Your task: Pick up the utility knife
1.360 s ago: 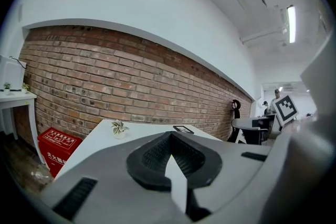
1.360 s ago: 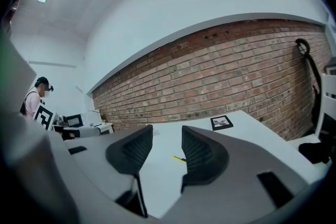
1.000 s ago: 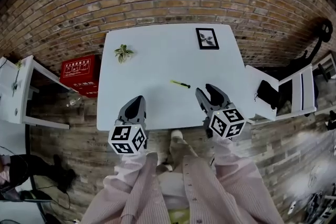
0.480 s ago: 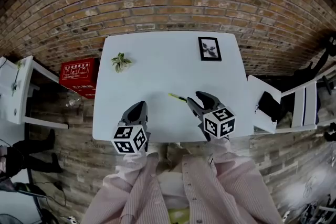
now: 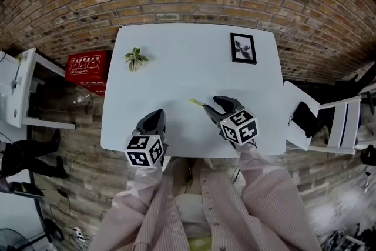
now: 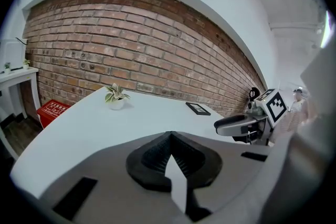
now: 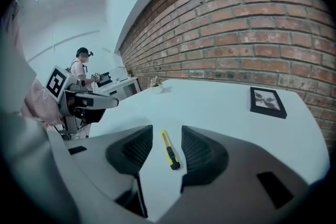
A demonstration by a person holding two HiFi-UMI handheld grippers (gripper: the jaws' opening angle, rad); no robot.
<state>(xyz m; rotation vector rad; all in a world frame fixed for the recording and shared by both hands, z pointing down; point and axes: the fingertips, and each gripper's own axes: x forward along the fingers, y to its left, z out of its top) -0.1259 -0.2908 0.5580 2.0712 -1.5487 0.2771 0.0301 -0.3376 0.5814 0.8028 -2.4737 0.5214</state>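
The utility knife [image 5: 198, 103] is slim and yellow with a black slider. It lies flat on the white table [image 5: 176, 67], near the front right. My right gripper [image 5: 216, 107] is open just behind it. In the right gripper view the knife [image 7: 169, 148] lies lengthwise in the gap between the two dark jaw pads [image 7: 136, 148], touching neither. My left gripper [image 5: 154, 121] hovers over the table's front edge, well left of the knife. In its own view the left gripper [image 6: 169, 150] is shut with nothing held.
A small potted plant [image 5: 135, 59] stands at the table's back left and a black picture frame [image 5: 242, 47] lies at the back right. A red box [image 5: 88, 67] and white shelf [image 5: 17, 91] are left of the table. A white chair [image 5: 320, 120] is at the right.
My right gripper has moved left and forward to the knife, which now lies between its open jaws. The left gripper has stayed at the front edge.
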